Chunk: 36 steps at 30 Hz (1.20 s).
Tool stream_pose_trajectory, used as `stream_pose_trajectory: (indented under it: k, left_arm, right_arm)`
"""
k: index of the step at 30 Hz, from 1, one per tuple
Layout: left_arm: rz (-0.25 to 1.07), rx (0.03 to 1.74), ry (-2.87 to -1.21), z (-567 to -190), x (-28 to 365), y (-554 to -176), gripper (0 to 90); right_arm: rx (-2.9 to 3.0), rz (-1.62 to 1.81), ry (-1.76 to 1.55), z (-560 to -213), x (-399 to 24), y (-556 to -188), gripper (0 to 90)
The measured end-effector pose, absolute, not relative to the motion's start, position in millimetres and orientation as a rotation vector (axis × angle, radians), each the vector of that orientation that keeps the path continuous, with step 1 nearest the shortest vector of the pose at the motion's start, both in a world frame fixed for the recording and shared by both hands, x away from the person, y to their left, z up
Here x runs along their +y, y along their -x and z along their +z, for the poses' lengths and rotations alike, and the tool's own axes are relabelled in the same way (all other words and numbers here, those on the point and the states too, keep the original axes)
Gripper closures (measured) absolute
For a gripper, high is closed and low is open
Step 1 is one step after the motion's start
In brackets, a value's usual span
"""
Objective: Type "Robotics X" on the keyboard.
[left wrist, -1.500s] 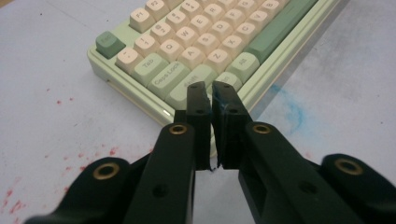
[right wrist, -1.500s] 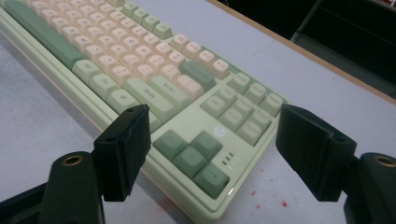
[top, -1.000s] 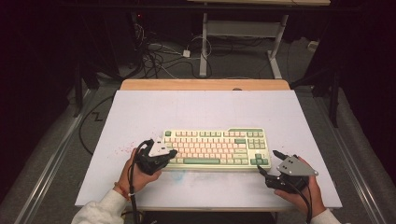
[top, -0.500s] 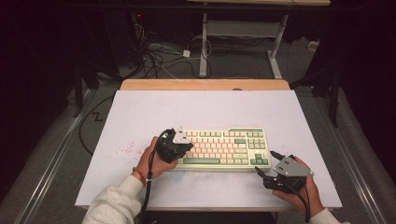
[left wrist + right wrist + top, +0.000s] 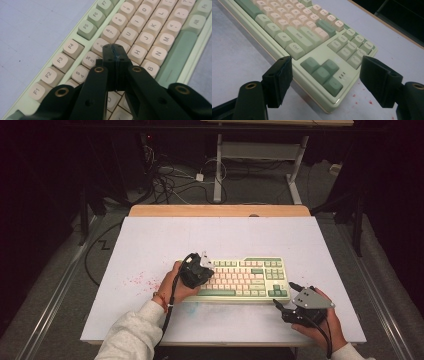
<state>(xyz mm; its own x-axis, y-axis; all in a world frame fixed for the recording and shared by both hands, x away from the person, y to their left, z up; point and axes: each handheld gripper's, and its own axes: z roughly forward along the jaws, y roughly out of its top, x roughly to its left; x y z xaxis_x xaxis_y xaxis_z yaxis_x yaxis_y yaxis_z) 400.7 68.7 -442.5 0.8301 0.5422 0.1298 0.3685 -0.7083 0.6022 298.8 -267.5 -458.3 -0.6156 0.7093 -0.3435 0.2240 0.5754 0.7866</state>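
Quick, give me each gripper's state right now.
Left gripper: closed, nothing between the jaws, tips over the keyboard's letter keys.
Right gripper: open, holding nothing, jaws either side of the keyboard's arrow-key corner.

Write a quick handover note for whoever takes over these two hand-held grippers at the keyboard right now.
Left hand-held gripper: jaws shut, empty, tips poised over the keyboard around the G key, in its left half; whether they touch a key cannot be told.
Right hand-held gripper: jaws open, empty, set low off the keyboard's near right corner, arrow keys between the jaws in its view, not touching.
Keyboard lies flat on the white table, near the front edge.
Done: nothing visibly changed on the keyboard.
Left: probably press with the left tips; right may steady the corner.
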Motion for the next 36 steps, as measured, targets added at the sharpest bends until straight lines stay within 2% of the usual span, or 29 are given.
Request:
stream_pose_trajectory:
  k: [15, 22, 31, 36]
  left_arm:
    - [0.39, 0.669, -2.464, -446.2, 63.3, -406.8, 87.2]
    - [0.43, 0.648, -2.429, -440.0, 65.8, -402.0, 85.8]
    - [0.453, 0.65, -2.382, -435.0, 73.9, -399.2, 80.7]
    - [0.469, 0.641, -2.37, -433.3, 76.4, -397.3, 74.8]
  right_arm:
    - [2.16, 0.938, -0.735, -459.6, -267.0, -298.7, 27.1]
    - [2.158, 0.938, -0.734, -459.2, -267.3, -298.5, 27.1]
    - [2.155, 0.939, -0.733, -458.7, -267.7, -298.2, 27.3]
    - [2.156, 0.941, -0.732, -458.6, -267.6, -297.9, 27.3]
